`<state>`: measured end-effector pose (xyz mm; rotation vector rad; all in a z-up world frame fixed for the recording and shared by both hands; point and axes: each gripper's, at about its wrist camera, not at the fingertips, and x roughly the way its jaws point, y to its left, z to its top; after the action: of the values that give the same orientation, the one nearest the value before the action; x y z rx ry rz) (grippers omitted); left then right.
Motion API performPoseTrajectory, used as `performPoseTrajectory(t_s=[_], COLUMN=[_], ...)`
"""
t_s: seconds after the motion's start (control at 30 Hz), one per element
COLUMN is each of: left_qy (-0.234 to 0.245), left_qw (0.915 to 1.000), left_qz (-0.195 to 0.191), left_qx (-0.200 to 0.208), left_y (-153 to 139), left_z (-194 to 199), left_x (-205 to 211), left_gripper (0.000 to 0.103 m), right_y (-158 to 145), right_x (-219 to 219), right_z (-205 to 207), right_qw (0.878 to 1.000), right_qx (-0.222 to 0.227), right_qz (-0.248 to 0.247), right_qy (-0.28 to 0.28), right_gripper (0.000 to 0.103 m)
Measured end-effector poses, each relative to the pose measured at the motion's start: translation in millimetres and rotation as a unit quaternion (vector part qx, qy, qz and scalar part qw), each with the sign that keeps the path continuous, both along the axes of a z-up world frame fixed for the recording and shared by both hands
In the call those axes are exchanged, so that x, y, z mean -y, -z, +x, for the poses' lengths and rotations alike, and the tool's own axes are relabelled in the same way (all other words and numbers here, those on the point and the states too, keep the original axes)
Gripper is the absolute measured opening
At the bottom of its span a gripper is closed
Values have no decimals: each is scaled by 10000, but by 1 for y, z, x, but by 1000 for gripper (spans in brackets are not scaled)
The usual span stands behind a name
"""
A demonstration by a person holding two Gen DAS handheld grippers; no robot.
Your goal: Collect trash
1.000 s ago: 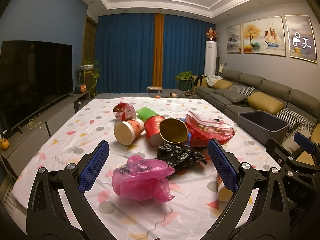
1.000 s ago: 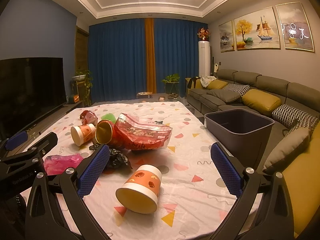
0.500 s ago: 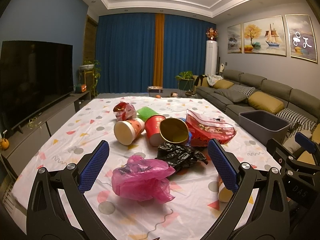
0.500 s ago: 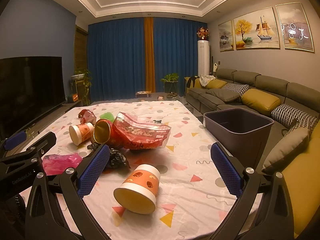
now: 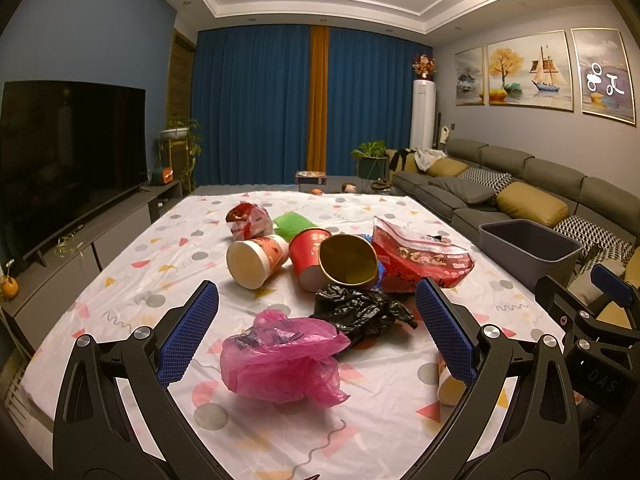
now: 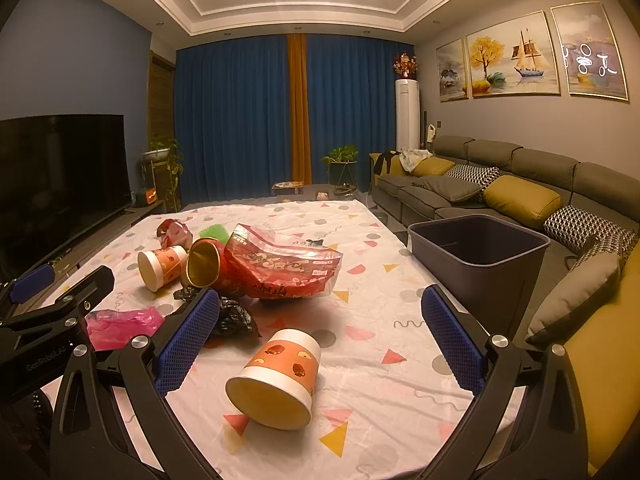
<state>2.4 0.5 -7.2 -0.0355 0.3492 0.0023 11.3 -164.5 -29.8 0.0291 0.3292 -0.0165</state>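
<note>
Hovering over the patterned-cloth counter [image 6: 360,360], the right gripper [image 6: 320,340] has its jaws wide apart and empty; the orange-and-white paper cup [image 6: 276,384] lies on its side between them and slightly below, its long axis running roughly along the jaws' forward line, open mouth toward the camera, so this hand looks the nearer for it; the left gripper [image 5: 316,332], jaws likewise spread and holding nothing, frames the crumpled pink plastic bag [image 5: 280,360], with the crumpled black plastic bag [image 5: 360,310] just beyond; further ahead lie more cups and a red snack pouch [image 6: 284,264]; the grey plastic bin [image 6: 480,256] stands off the counter's edge, ahead and right of the right jaws, and appears empty.
</note>
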Motion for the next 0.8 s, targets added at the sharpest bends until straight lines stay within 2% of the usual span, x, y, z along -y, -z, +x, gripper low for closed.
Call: performPoseTrajectory(t_s=[0.8], left_qy=[-20], left_qw=[10000], left_qz=[3], left_qx=[-22], left_y=[3], left_z=[5], left_x=[1], left_gripper=[97], right_y=[4], right_x=[-1], right_z=[2], right_qw=[9999], right_qx=[73], right_qz=[-69], right_qy=[39], right_gripper=[98])
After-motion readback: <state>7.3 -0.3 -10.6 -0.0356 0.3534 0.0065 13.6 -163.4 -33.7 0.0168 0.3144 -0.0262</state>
